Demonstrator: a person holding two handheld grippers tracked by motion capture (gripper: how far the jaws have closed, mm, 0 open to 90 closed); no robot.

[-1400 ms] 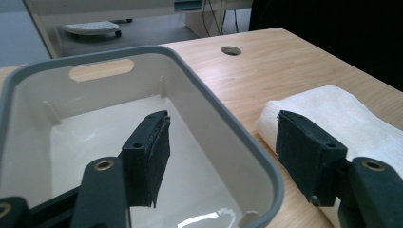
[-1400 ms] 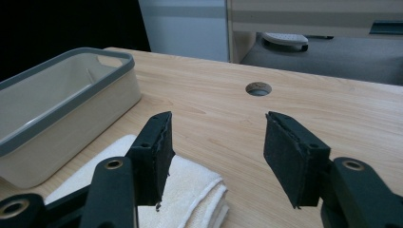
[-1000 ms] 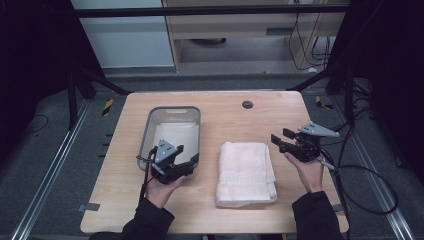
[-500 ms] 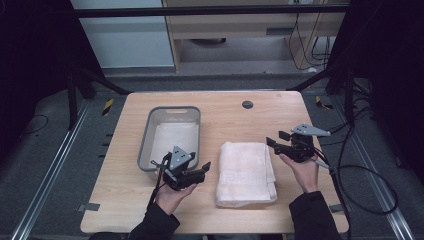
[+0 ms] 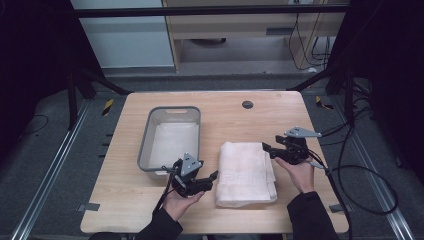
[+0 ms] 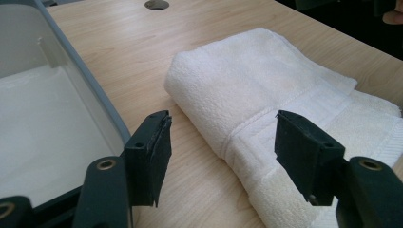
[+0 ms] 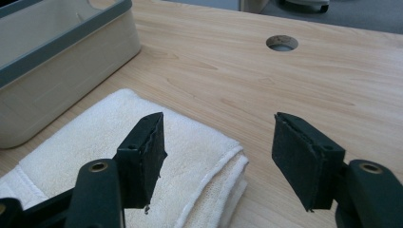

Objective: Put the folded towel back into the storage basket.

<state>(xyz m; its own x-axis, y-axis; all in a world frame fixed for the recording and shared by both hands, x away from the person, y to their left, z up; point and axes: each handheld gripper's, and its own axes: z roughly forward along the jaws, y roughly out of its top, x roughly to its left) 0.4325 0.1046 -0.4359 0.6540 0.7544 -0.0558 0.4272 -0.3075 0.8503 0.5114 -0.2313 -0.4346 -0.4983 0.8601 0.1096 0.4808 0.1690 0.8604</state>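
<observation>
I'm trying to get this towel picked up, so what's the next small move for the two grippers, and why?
Probably ease both in and down onto the folded white towel. The left gripper sits open at its left edge, the right gripper open at its far right corner, and neither jaw pair touches cloth yet. The grey bin beside it looks like the likely destination.

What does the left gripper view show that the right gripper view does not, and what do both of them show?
Shown in the left gripper view, not the right: the inside of the grey bin, which has a pale floor, and the towel's woven band. Shown in the right gripper view, not the left: the bin's outer wall and the towel's stacked folded edges. Both show the white towel, the wooden table, its round hole, and a pair of open black tongs, left tongs and right tongs, empty.
</observation>
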